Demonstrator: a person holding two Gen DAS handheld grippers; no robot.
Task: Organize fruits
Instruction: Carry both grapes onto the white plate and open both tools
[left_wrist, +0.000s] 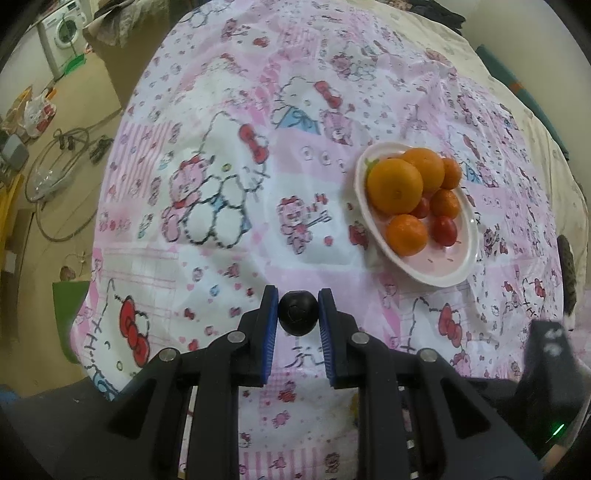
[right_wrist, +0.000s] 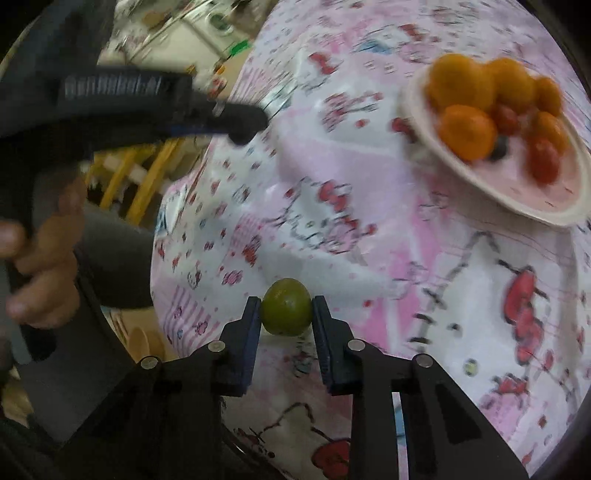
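Left wrist cam sat behind the left gripper (left_wrist: 298, 314), looked steeply down and forward over the patterned tablecloth (left_wrist: 221, 177), close to the cloth. The plate (left_wrist: 458, 273) lay ahead to the right, floor beyond the table's left edge. Right wrist cam sat behind the right gripper (right_wrist: 286, 314), also angled down, equally near, blurred. It saw the same plate (right_wrist: 517, 210) at upper right and the left gripper (right_wrist: 240, 129) from the side at upper left. Shared: plate, cloth between.
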